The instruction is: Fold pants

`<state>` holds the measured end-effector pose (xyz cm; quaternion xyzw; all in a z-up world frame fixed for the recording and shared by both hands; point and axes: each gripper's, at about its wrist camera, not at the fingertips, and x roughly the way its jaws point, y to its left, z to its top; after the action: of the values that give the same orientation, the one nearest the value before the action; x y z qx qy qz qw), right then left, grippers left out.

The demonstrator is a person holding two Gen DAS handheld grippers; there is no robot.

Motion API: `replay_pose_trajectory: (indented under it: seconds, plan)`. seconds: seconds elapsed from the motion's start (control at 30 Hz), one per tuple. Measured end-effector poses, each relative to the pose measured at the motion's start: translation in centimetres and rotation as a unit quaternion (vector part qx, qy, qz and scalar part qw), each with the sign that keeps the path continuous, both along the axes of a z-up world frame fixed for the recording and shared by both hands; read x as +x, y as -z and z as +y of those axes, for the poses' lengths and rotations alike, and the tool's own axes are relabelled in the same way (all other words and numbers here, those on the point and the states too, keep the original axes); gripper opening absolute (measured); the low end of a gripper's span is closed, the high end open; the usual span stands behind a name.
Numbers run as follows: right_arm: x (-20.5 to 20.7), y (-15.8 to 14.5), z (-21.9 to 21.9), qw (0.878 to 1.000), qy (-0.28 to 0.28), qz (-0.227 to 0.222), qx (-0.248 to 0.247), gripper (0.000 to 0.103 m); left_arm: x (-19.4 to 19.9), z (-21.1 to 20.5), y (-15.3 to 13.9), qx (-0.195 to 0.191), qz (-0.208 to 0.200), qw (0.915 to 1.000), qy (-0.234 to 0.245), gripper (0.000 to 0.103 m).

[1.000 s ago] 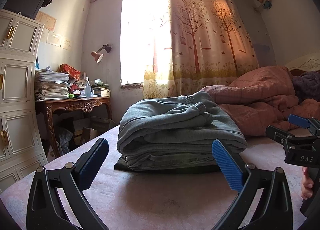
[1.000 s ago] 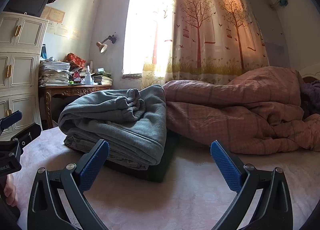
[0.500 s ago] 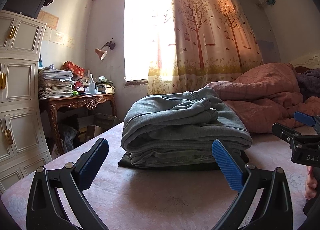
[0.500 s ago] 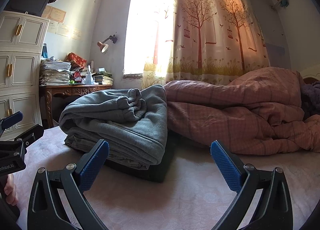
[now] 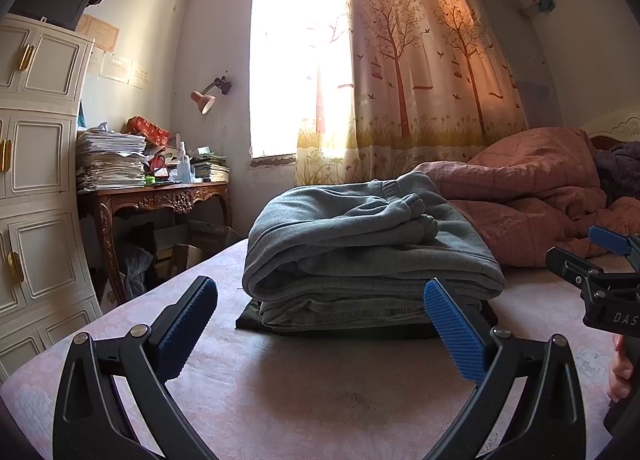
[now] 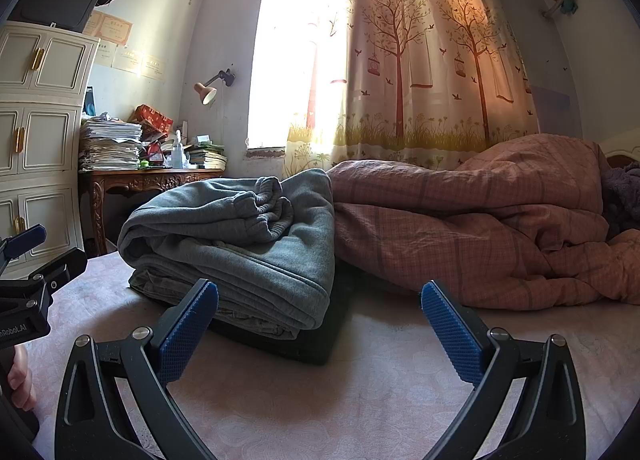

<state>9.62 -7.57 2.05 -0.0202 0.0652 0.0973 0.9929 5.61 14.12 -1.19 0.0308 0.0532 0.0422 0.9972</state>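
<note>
Pink bed (image 5: 320, 400): one folded grey pants (image 5: 360, 252), two parted, empty tongs (image 5: 320, 332) (image 6: 318, 334).

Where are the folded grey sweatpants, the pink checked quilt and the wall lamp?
folded grey sweatpants (image 5: 360, 248): left wrist view, top fold.
pink checked quilt (image 6: 480, 227): right wrist view, middle bulge.
pink wall lamp (image 5: 203, 99): left wrist view, shade.

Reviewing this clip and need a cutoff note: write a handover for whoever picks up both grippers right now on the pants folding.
Left gripper: open, empty, short of the stack.
Right gripper: open, empty, off the stack's right corner.
Grey pants: folded, on top of a stack of folded clothes on the bed, beside the pink quilt.
Done: the fold looks complete.
Left: perhaps tidy the bunched cuffs; otherwise nothing obvious.
</note>
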Motion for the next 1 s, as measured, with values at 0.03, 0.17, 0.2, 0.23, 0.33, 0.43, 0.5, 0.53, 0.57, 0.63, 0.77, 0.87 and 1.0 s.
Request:
replay_pose_trajectory:
  seconds: [0.03, 0.17, 0.2, 0.23, 0.33, 0.43, 0.5, 0.53, 0.57, 0.63, 0.77, 0.87, 1.0]
  plan:
    - [0.00, 0.00, 0.00, 1.000, 0.000, 0.000, 0.000, 0.103, 0.00, -0.03, 0.00, 0.000, 0.000, 1.0000, -0.001, 0.103]
    - [-0.01, 0.05, 0.04, 1.000, -0.002, 0.003, 0.000, 0.103, 0.03, -0.06, 0.00, 0.001, 0.001, 1.0000, 0.000, 0.103]
    - [-0.05, 0.07, 0.08, 1.000, -0.002, 0.003, 0.000, 0.103, 0.01, -0.04, 0.00, 0.000, 0.001, 1.0000, -0.001, 0.103]
    - [-0.05, 0.10, 0.07, 1.000, -0.002, 0.004, 0.000, 0.103, 0.03, -0.05, 0.03, 0.000, 0.001, 1.0000, -0.001, 0.103]
    - [0.00, 0.06, 0.04, 1.000, -0.002, 0.003, 0.000, 0.103, 0.03, -0.05, 0.07, -0.001, 0.001, 1.0000, -0.002, 0.103]
    - [0.00, 0.06, 0.04, 1.000, -0.002, 0.003, 0.000, 0.103, 0.06, -0.03, 0.15, -0.001, 0.003, 1.0000, -0.003, 0.103]
    - [-0.04, 0.08, 0.07, 1.000, -0.002, 0.004, 0.000, 0.103, 0.08, 0.00, 0.16, -0.001, 0.005, 1.0000, -0.004, 0.103]
    - [0.00, 0.05, 0.03, 1.000, -0.002, 0.003, 0.000, 0.103, 0.12, 0.01, 0.13, -0.001, 0.005, 1.0000, -0.004, 0.103]
    - [-0.02, 0.06, 0.06, 1.000, -0.002, 0.003, 0.000, 0.103, 0.13, 0.02, 0.13, -0.001, 0.005, 1.0000, -0.003, 0.103]
    - [0.01, 0.05, 0.03, 1.000, -0.002, 0.004, -0.001, 0.103, 0.15, 0.02, 0.13, -0.001, 0.005, 1.0000, -0.003, 0.103]
    - [-0.04, 0.06, 0.04, 1.000, -0.001, 0.003, 0.000, 0.103, 0.15, -0.01, 0.15, 0.000, 0.008, 1.0000, -0.005, 0.103]
    - [0.03, 0.05, 0.01, 1.000, -0.002, 0.003, 0.000, 0.103, 0.14, -0.03, 0.13, 0.000, 0.009, 0.9999, -0.006, 0.103]
    - [-0.02, 0.06, 0.03, 1.000, -0.002, 0.004, -0.001, 0.103, 0.21, 0.04, 0.21, 0.000, 0.010, 0.9999, -0.005, 0.103]
